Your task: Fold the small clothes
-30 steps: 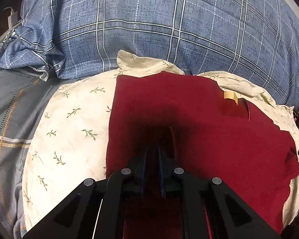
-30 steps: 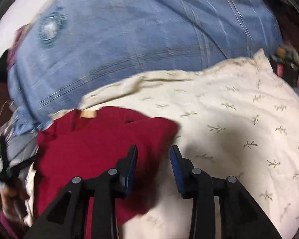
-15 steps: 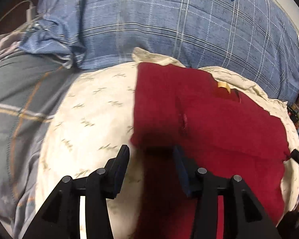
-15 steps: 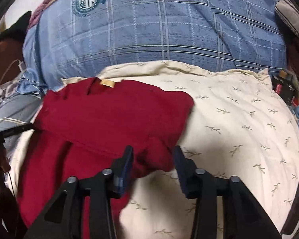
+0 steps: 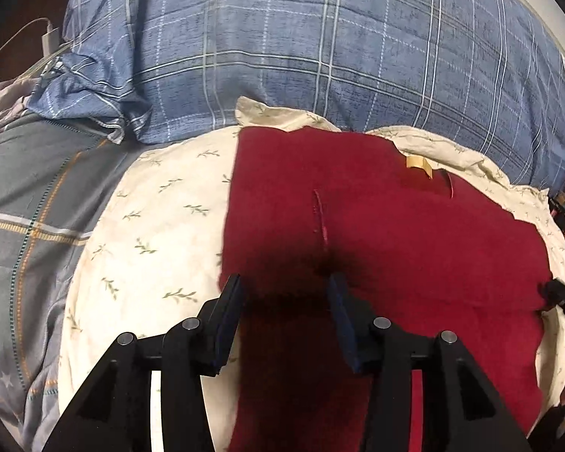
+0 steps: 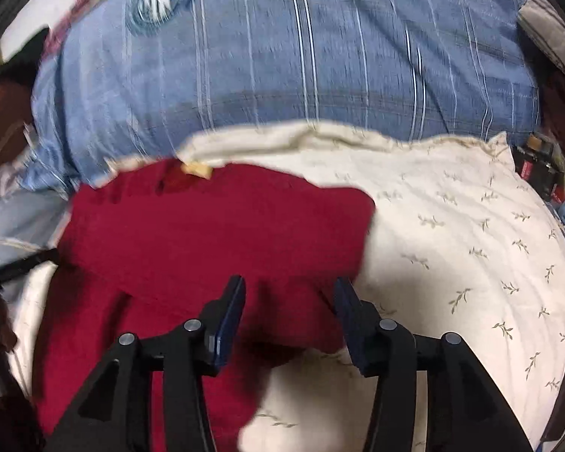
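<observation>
Blue plaid pillow (image 5: 320, 56) is the biggest thing in both feeds; it lies behind the cream pillow (image 5: 150, 233), the far edge of the cream one pressed against it. I take the cream pillow, printed with small leaf sprigs, as my reference. Off its left side in the left wrist view I read grey plaid bedding (image 5: 30, 207) with orange and white stripes.

Red garment (image 5: 395, 245) lies flat on top of the cream pillow. In the left wrist view it covers the pillow's middle and right part, leaving the left part bare. In the right wrist view the same garment (image 6: 207, 233) covers the pillow's left half, with bare cream fabric to its right. That view is motion-blurred, so I cannot read fine folds there. A vertical seam or fold edge (image 5: 320, 222) runs down the garment's middle in the left view.

Left gripper (image 5: 286, 290): fingers spread apart, nothing between them, hovering over the near part of the garment. Right gripper (image 6: 290, 292): likewise released, fingers wide, tips over the garment's near right edge.

Tan neck label (image 5: 418, 164) sits at the garment's far edge, toward the blue pillow. White charger and cable (image 5: 51, 37) lie beyond the blue pillow's left corner.
</observation>
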{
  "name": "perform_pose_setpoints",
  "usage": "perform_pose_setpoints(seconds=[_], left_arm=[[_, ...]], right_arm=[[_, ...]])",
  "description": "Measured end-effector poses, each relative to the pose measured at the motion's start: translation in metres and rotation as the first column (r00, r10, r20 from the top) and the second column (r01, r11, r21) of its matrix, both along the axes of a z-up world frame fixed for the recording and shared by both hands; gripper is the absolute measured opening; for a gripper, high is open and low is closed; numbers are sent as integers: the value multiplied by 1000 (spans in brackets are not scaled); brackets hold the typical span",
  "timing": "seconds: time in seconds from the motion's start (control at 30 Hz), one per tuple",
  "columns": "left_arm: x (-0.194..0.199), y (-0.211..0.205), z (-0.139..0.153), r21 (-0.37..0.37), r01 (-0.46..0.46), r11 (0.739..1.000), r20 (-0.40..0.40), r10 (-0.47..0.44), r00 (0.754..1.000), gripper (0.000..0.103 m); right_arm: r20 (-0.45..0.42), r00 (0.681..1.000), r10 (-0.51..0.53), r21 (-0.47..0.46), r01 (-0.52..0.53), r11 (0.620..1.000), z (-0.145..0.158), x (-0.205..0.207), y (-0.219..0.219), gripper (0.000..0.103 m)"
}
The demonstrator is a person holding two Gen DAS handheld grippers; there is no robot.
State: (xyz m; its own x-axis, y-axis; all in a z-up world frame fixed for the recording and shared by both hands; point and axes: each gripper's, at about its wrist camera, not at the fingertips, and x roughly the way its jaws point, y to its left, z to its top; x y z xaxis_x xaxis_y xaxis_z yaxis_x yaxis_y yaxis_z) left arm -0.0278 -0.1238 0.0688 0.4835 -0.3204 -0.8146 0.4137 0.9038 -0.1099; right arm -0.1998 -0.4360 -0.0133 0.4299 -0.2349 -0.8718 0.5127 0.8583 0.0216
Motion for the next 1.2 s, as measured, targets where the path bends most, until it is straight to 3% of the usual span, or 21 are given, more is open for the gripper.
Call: perform_pose_setpoints(seconds=[0.07,0.3,0.4,0.6,0.9,0.93,0.97,1.0,1.13,1.2], left_arm=[[-2,-4,-3,14,4,1000,7,-4,1000,46],[-11,-1,0,56,3,998,40,-5,999,46],[-19,5,4,54,-9,998,47,6,999,46],[-40,21,4,44,-11,999,33,9,999,51],[-63,50,-14,14,-28,1000,-42,28,999,51],[-64,52,-15,9,-33,999,-45,33,998,51],[-65,54,-15,5,-38,999,-48,38,998,51],[-67,55,-15,4,-40,999,-49,40,998,51],[-77,65,-9,2,-35,999,-39,35,999,51],[-86,73,-9,1,-39,999,-35,39,999,51]], right_arm=[[-33,999,3,31,-2,1000,-13,-2,-3,49],[37,999,-7,42,5,999,15,-24,6,51],[61,998,-1,73,-4,997,19,-28,10,61],[93,995,-23,94,15,995,26,-40,19,64],[89,996,17,189,-34,981,-5,-39,33,64],[90,996,24,195,-42,980,-9,-36,37,63],[89,995,43,198,-60,978,-16,-31,42,45],[89,994,60,193,-76,978,-19,-27,45,12],[86,992,89,58,-94,994,-7,-33,57,7],[62,997,53,2,-53,999,-2,-38,48,6]])
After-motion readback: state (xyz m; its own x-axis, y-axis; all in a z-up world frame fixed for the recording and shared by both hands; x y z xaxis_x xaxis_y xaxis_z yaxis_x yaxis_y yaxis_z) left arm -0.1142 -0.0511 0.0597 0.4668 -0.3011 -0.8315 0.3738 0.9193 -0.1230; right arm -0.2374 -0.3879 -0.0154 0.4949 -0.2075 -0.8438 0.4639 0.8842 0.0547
